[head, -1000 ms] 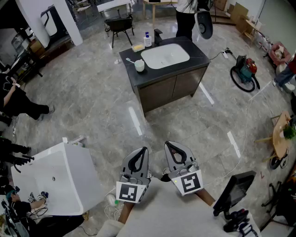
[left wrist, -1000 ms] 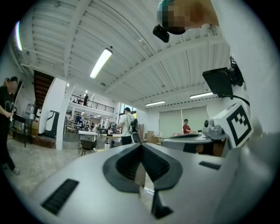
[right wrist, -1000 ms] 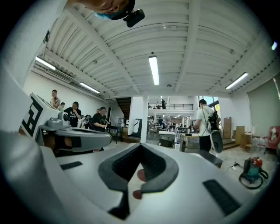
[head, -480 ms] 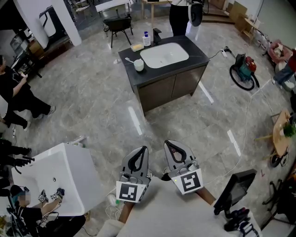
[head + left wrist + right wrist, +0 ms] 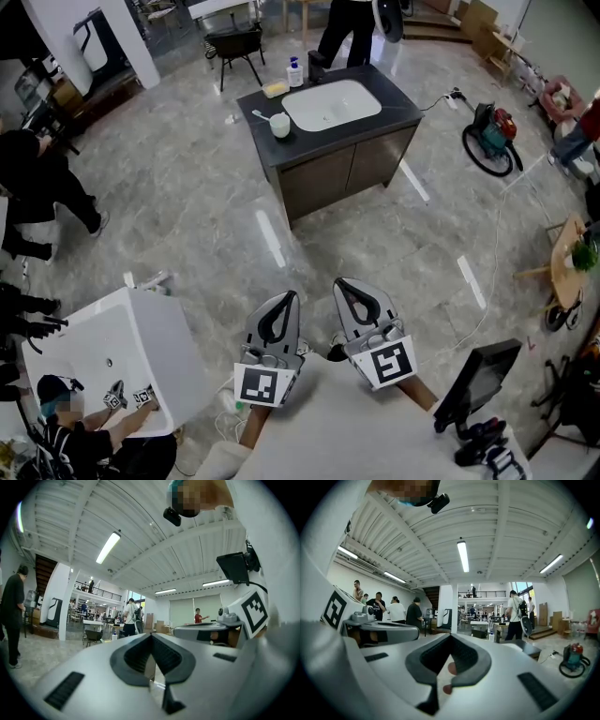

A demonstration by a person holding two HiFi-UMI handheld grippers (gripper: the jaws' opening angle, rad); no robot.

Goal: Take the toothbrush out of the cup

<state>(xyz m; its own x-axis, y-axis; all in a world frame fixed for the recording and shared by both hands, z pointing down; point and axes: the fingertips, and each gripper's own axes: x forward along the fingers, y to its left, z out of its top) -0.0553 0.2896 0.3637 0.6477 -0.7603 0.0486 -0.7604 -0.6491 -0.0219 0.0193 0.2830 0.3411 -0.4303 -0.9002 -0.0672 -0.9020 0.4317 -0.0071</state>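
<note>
A white cup (image 5: 279, 125) stands on the left end of the dark sink counter (image 5: 403, 114), far across the floor. The toothbrush (image 5: 260, 115) leans out of it to the left. Both grippers are held close to my body, side by side and level, far from the cup. My left gripper (image 5: 285, 301) (image 5: 151, 638) is shut with nothing between its jaws. My right gripper (image 5: 345, 288) (image 5: 451, 640) is also shut and empty. Each shows beside the other in the gripper views.
The counter holds a white basin (image 5: 333, 101), a soap bottle (image 5: 295, 73) and a yellow bar (image 5: 276, 89). A person (image 5: 345, 28) stands behind it. A white sink unit (image 5: 122, 356) is at lower left, a red vacuum (image 5: 489, 131) at right, a monitor (image 5: 476, 380) near my right.
The person behind the counter has walked left. Another person with grippers has come in at the white sink unit, lower left. Both my grippers stay as they were.
</note>
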